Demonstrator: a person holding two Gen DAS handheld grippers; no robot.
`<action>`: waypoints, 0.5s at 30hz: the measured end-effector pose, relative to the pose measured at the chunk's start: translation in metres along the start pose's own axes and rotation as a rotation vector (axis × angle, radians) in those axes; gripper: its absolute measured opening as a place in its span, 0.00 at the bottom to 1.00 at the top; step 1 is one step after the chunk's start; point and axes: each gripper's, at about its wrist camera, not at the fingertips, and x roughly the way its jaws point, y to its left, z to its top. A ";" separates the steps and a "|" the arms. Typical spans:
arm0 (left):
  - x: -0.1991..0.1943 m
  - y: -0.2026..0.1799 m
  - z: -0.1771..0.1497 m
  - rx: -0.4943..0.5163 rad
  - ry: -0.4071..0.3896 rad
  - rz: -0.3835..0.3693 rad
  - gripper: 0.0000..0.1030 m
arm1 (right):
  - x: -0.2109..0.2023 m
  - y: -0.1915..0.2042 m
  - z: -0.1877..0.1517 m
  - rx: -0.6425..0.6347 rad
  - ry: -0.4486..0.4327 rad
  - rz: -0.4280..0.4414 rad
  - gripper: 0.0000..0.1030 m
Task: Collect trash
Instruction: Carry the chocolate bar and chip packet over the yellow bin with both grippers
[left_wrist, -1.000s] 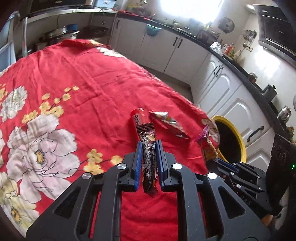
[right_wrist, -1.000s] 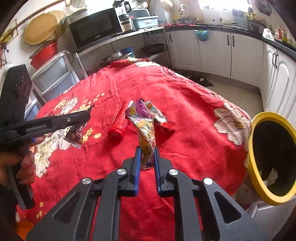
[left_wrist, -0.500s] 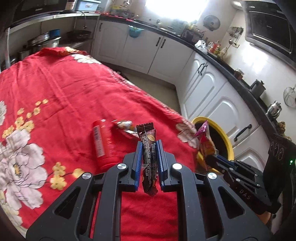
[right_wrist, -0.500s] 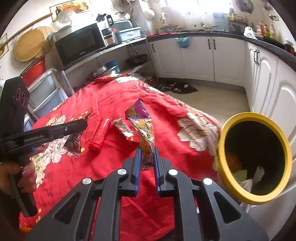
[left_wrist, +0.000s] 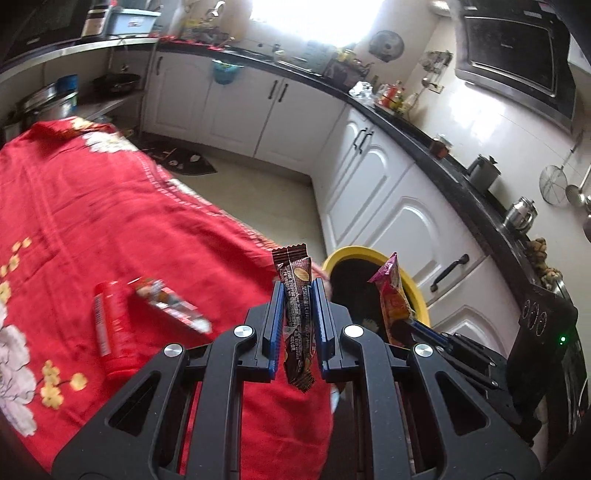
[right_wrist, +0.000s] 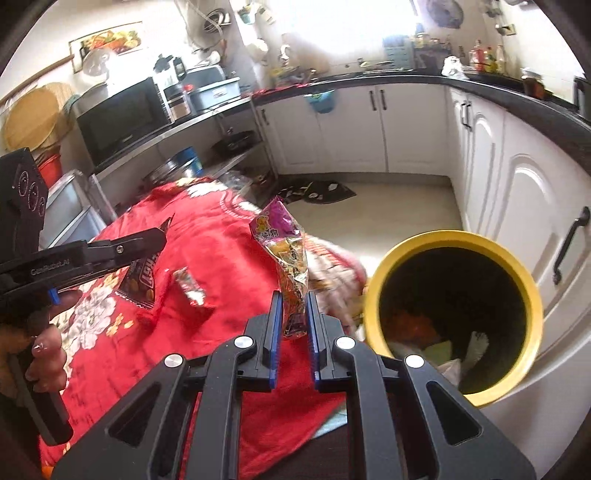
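Note:
My left gripper (left_wrist: 297, 295) is shut on a dark brown snack wrapper (left_wrist: 296, 295), held upright above the table's right edge; it also shows in the right wrist view (right_wrist: 142, 280). My right gripper (right_wrist: 293, 306) is shut on a purple and yellow snack bag (right_wrist: 288, 266), which also shows in the left wrist view (left_wrist: 392, 291). The yellow-rimmed trash bin (right_wrist: 454, 240) stands on the floor just right of both grippers, also in the left wrist view (left_wrist: 354, 253), with trash inside. A red tube (left_wrist: 109, 325) and a silver-red wrapper (left_wrist: 170, 304) lie on the red floral tablecloth (left_wrist: 92, 221).
White kitchen cabinets (left_wrist: 388, 206) with a black countertop (left_wrist: 443, 158) run behind the bin. A small dark mat (right_wrist: 314, 190) lies on the pale floor. A microwave (right_wrist: 122, 118) and shelves with pots stand beyond the table's far end.
Both grippers have swung right with their wrappers, off the table middle toward the bin. The bin now looks nearer and larger in both views.

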 end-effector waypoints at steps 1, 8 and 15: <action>0.002 -0.004 0.001 0.005 0.000 -0.004 0.10 | -0.002 -0.004 0.001 0.006 -0.005 -0.007 0.12; 0.021 -0.033 0.008 0.046 0.009 -0.044 0.10 | -0.017 -0.035 0.003 0.055 -0.040 -0.062 0.12; 0.039 -0.059 0.015 0.084 0.016 -0.082 0.10 | -0.031 -0.059 0.002 0.088 -0.070 -0.118 0.12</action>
